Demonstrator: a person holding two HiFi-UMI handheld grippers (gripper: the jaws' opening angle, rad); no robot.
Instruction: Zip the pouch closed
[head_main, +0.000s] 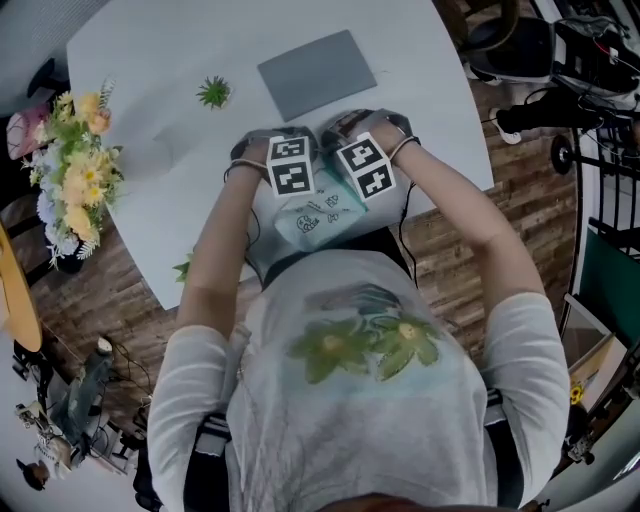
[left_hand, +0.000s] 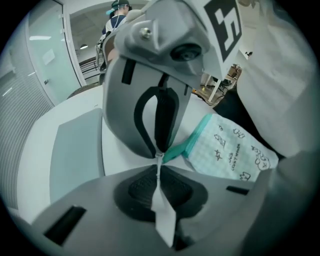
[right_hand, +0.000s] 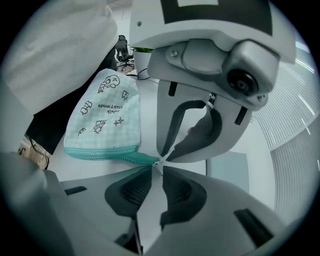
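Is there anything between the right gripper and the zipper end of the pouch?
Nothing visible stands between them. The right gripper is closed on the teal zipper corner of the pouch; the left gripper, facing it, pinches the same corner.

A white table with rounded corners carries a flat grey mat towards its far side, and a small green plant stands just left of the mat. A pale checked pouch with teal trim lies at the near edge, apart from both.
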